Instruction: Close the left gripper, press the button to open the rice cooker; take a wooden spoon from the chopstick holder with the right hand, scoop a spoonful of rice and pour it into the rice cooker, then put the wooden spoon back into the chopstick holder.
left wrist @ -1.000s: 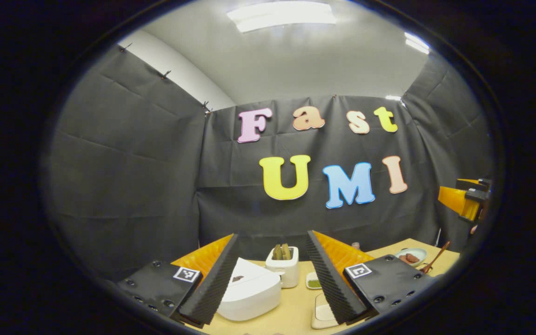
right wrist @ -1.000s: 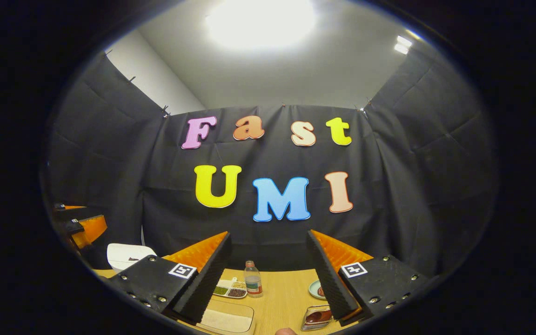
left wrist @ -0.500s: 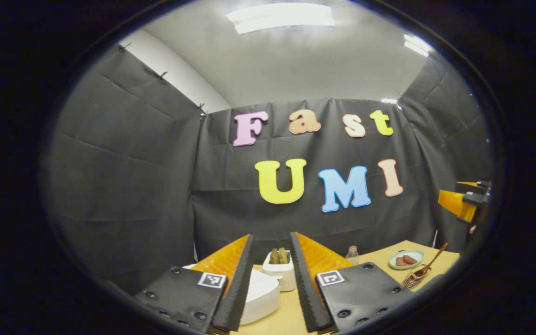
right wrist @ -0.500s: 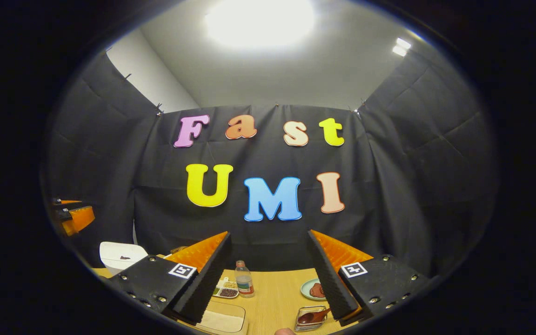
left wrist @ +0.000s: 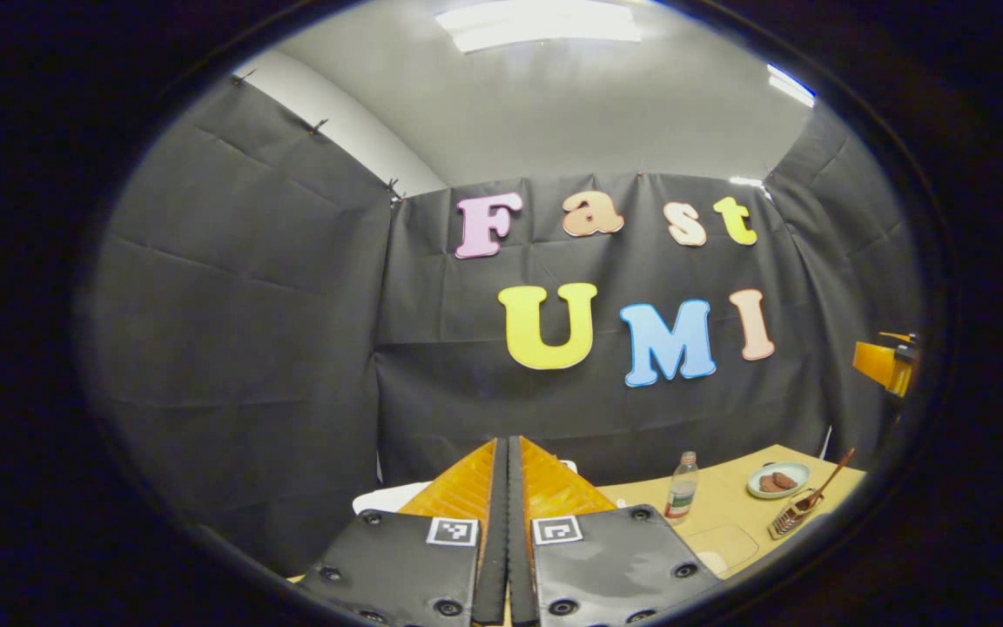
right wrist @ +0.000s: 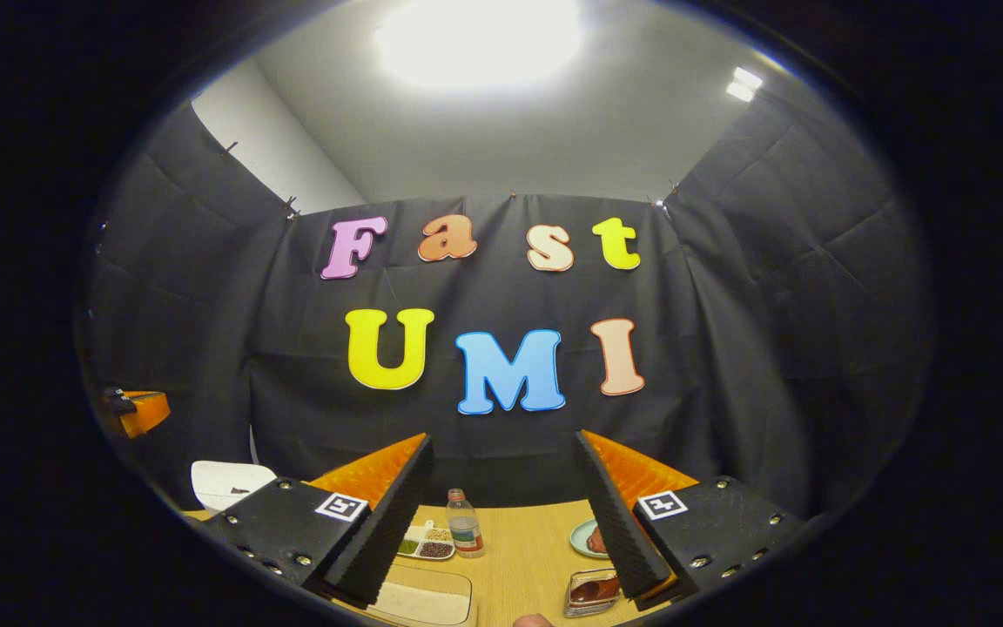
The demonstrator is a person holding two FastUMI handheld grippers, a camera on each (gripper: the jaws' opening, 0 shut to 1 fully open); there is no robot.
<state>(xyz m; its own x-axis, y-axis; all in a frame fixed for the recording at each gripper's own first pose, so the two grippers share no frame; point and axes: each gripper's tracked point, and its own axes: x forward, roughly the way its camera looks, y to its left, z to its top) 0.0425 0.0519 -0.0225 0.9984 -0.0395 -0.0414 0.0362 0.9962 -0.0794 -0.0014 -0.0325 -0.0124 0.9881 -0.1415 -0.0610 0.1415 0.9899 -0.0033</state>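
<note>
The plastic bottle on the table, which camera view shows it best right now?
The left gripper view shows it best: the plastic bottle stands whole on the table, right of the shut left gripper. In the right gripper view it also stands in full between the open right gripper fingers, but looks smaller.

The left gripper (left wrist: 508,470) has its two fingers pressed flat together with nothing between them, pointing forward and level. The right gripper (right wrist: 501,475) has its fingers spread wide apart with nothing between them, likewise pointing forward and roughly level.
</note>
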